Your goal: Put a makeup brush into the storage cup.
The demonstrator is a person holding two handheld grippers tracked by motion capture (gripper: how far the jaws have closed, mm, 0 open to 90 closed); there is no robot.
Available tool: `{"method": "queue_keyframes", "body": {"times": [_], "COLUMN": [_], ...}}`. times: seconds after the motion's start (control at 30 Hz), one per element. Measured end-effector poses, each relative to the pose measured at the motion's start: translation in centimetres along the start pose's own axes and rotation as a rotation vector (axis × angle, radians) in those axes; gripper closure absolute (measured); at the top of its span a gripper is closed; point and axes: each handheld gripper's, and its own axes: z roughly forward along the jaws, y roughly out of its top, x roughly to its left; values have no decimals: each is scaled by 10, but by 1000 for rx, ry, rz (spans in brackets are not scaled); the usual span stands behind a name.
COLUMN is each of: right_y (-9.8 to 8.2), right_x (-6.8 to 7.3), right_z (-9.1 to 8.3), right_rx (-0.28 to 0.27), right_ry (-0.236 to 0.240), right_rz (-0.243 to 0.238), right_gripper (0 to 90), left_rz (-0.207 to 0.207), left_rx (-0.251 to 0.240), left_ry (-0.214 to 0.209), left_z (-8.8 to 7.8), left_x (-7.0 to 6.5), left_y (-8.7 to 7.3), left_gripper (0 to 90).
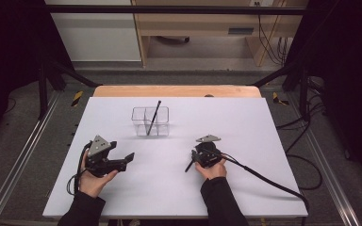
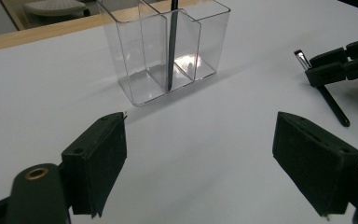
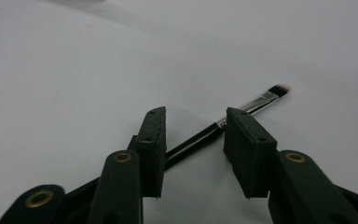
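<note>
A slim black brush (image 3: 256, 103) with a metal ferrule and dark bristles lies on the white board. My right gripper (image 3: 193, 140) stands over it with a jaw on either side of the handle and a gap still showing, so the pads do not press on it. In the high view the brush handle (image 1: 188, 166) pokes out left of the right gripper (image 1: 197, 158). A clear divided organiser (image 1: 151, 121) stands at mid-table with a long black brush (image 1: 153, 117) leaning in it. My left gripper (image 1: 122, 151) rests open and empty at the left, facing the organiser (image 2: 135, 56).
The white board (image 1: 245, 122) covers the table, with a wooden edge (image 1: 176, 91) at the far side. The right gripper's cable (image 1: 264, 178) trails off to the lower right. Metal rails and dark frame posts flank the table.
</note>
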Motion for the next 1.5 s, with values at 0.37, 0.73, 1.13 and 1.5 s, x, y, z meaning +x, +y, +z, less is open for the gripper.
{"method": "queue_keyframes", "body": {"times": [0.37, 0.73, 1.13, 1.5], "right_y": [0, -1, -2, -2], "right_x": [-1, -7, -14, -19], "right_z": [-3, -6, -10, -11], "right_rx": [17, 32, 58, 69], "right_ry": [7, 20, 20, 38], "right_rz": [-19, -14, -34, -65], "right_gripper": [708, 776, 830, 827], "left_rz": [3, 4, 7, 8], "left_rx": [2, 7, 10, 13], "left_ry": [-1, -2, -2, -4], "left_z": [0, 1, 1, 1], "left_x": [-1, -1, -2, -2], "left_y": [0, 0, 0, 0], "left_gripper": [166, 166, 167, 167]}}
